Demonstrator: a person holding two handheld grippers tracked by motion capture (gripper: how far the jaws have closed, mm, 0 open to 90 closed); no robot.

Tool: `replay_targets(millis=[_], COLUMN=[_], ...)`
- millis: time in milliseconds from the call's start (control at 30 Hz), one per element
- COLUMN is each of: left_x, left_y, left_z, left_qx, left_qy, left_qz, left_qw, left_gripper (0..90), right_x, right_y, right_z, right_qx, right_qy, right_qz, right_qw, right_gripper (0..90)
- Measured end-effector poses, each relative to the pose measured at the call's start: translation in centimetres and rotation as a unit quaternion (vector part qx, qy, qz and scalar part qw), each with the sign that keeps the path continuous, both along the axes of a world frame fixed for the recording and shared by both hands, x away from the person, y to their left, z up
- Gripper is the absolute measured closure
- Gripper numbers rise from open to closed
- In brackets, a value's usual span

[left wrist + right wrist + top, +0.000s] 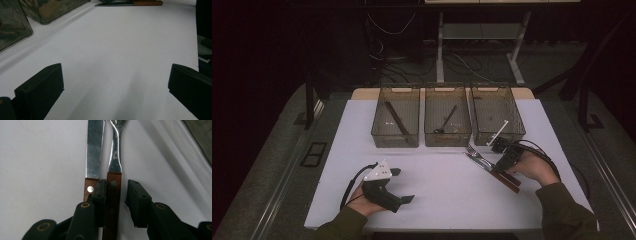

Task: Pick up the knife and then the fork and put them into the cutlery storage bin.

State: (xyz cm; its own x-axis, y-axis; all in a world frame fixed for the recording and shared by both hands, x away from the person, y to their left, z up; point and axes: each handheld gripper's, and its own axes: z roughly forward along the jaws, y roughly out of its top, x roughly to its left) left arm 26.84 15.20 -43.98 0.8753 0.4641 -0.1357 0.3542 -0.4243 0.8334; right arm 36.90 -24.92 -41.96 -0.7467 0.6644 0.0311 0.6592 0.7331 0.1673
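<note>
Straddling the fork (113,185) handle ungripped, right gripper (116,192) fingers; left gripper (115,82) fingers wide; no legible writing.

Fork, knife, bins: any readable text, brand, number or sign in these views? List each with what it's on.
None readable.
Fork: small dark stamp on the metal neck above the wooden handle, too blurred to read.
Knife: blade bare, no marking seen.
Three bins: no labels seen.
Table: plain white, no print.

The right gripper (501,148) rests over a fork (477,156) and knife (492,172) below three bins (447,120).
</note>
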Motion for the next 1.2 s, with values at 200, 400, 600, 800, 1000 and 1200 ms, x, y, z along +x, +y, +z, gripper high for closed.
replay_targets(millis=[200,400,600,800,1000,1200], left_x=[0.0,0.0,0.0,0.0,0.0,0.0], left_y=[0.0,0.0,0.0,0.0,0.0,0.0], left_z=[0.0,0.0,0.0,0.0,-0.1,0.0], left_qx=[0.001,0.002,0.002,0.001,0.000,0.000], left_qy=[-0.001,-0.001,-0.001,-0.001,-0.001,-0.002], left_qz=[-0.001,-0.002,-0.002,-0.002,-0.003,-0.003], left_qw=[1.0000,1.0000,1.0000,1.0000,1.0000,1.0000], left_gripper=[0.0,0.0,0.0,0.0,0.0,0.0], right_x=[0.1,0.2,0.0,-0.1,-0.3,-0.7], right_y=[0.3,0.2,0.3,-0.1,-0.7,-1.8], right_z=[-0.1,0.0,0.0,0.0,0.0,0.5], right_qx=[-0.012,-0.014,-0.020,-0.003,0.019,0.047], right_qy=[0.000,-0.001,-0.009,-0.011,-0.019,-0.030], right_qz=[0.006,0.005,0.007,0.005,-0.002,-0.009], right_qw=[0.9999,0.9999,0.9997,0.9999,0.9996,0.9984], right_gripper=[69.5,76.8,77.4,77.5,77.5,77.5])
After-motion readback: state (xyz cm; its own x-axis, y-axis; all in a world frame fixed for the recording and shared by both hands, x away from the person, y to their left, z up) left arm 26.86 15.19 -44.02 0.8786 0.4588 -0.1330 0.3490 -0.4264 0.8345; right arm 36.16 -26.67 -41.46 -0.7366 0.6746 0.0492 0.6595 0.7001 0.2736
